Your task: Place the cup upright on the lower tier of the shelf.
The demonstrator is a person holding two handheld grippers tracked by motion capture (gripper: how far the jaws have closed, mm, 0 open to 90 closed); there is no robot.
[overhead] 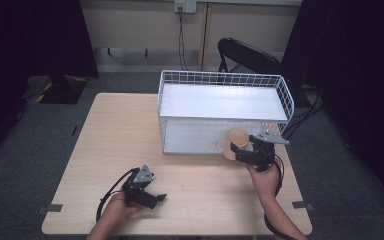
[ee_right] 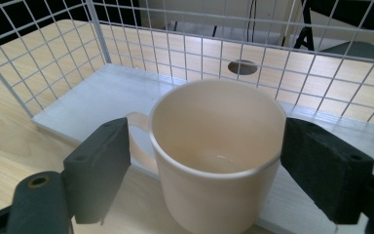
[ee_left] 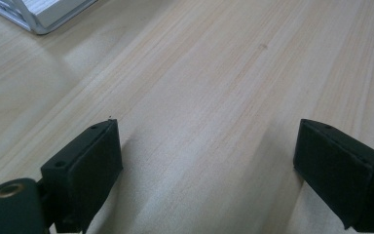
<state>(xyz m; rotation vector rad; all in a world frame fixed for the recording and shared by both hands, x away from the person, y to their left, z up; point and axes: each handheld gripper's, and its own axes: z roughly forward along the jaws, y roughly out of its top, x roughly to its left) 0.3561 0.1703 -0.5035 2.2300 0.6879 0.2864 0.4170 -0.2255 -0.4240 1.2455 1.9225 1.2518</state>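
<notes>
A cream mug (overhead: pixel 235 141) stands upright at the front right of a white wire rack (overhead: pixel 222 75), at the open front edge of its lower board (ee_right: pixel 92 97). Its handle (ee_right: pixel 139 139) points left in the right gripper view. My right gripper (ee_right: pixel 204 165) is open with the mug (ee_right: pixel 219 156) between its jaws; a gap shows at the left pad (ee_right: pixel 100 168), and the right pad (ee_right: pixel 326 170) is close to the mug's wall. My left gripper (overhead: pixel 155 198) rests low on the table near the front left, open, with bare wood between its pads (ee_left: pixel 209 161).
The rack has a flat white top shelf (overhead: pixel 220 102) and wire walls at the back and sides (ee_right: pixel 44 63). One corner of it shows in the left gripper view (ee_left: pixel 44 14). A black chair (overhead: pixel 247 55) stands behind the table. The light wooden table (overhead: pixel 115 135) spreads to the left.
</notes>
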